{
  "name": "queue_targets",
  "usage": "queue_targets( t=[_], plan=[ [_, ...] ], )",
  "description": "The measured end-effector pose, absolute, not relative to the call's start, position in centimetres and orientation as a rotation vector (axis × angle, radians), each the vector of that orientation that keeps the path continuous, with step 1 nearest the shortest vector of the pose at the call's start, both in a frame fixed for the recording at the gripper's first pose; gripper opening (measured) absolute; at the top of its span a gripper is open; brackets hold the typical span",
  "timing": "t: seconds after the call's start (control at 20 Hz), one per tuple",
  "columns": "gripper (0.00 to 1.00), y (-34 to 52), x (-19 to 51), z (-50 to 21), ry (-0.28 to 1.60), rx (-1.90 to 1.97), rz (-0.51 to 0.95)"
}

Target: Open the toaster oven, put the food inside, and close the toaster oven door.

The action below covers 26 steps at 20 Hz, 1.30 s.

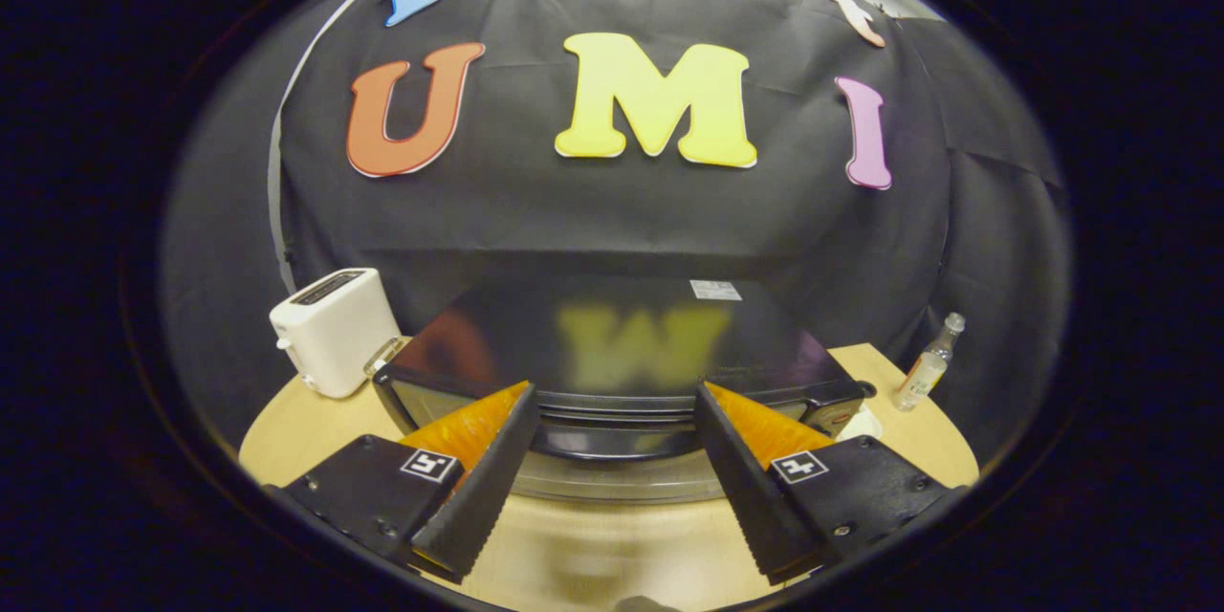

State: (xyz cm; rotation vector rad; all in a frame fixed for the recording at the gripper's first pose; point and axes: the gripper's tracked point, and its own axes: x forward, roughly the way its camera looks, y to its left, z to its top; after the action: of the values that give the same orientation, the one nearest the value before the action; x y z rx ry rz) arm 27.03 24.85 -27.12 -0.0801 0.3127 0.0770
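The toaster oven (612,354) looks shut, your jaws spread wide and empty just before its door, every step left.

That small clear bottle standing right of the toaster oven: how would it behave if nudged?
The bottle is tall, narrow and upright, so probably tips easily. Round-bodied, it would likely roll once down. It looks light. The hand-held gripper is open, facing the toaster oven.

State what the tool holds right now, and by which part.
Nothing is held. The tool is open, its fingers spread apart in front of the toaster oven, whose door handle lies between them, ungripped.
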Motion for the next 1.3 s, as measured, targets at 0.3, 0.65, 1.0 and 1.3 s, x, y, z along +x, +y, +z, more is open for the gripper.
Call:
queue_targets(
  t=[0.3, 0.65, 1.0, 1.3],
  plan=[
    [1.00, 24.4, 23.5, -28.3, 0.363, -0.058, 0.100],
    [1.00, 23.5, 16.9, -32.9, 0.455, -0.133, 0.134],
    [1.00, 22.7, 12.7, -40.2, 0.624, -0.142, 0.157],
    [1.00, 22.0, 12.2, -43.7, 0.727, -0.158, 0.177]
  ],
)
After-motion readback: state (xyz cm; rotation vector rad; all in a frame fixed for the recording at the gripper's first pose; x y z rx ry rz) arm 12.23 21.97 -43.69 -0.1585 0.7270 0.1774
